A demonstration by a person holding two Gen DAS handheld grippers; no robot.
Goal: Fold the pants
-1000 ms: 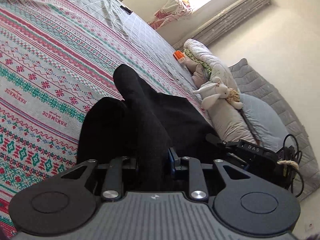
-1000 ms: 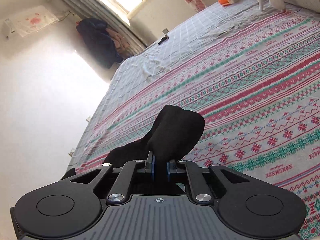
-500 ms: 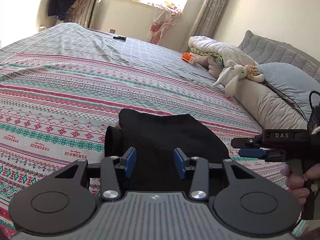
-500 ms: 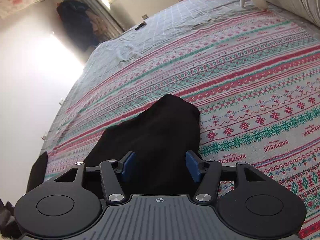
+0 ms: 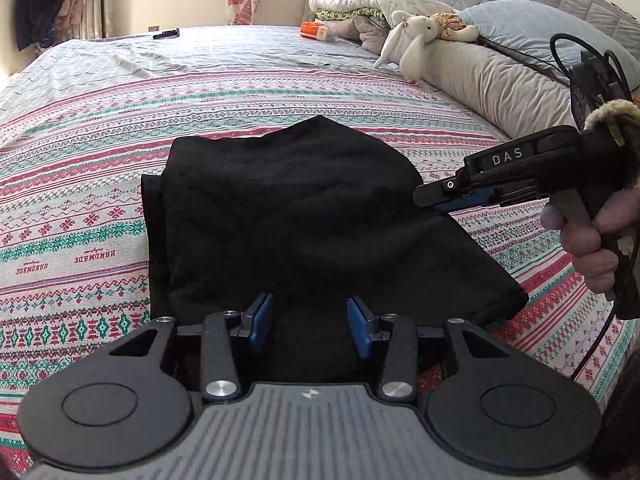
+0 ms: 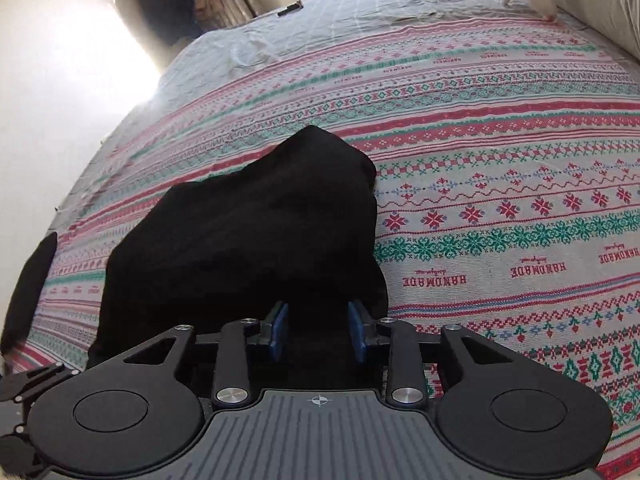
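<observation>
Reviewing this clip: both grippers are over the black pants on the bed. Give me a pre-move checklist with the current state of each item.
1. Left gripper open, nothing pinched: ok.
2. Right gripper open, nothing pinched: ok.
3. Black pants resting on the patterned bedspread, not lifted: ok.
4. Fold tidy: not ok; a lower layer sticks out along the left edge and the far edge is humped.
5. Nothing else lying against the pants: ok; the stuffed rabbit and pillows are well clear.
6. Fold count complete: cannot tell.

Home bedroom: patterned bedspread (image 5: 100, 152), pillows (image 5: 492, 84), stuffed rabbit (image 5: 412, 36).
</observation>
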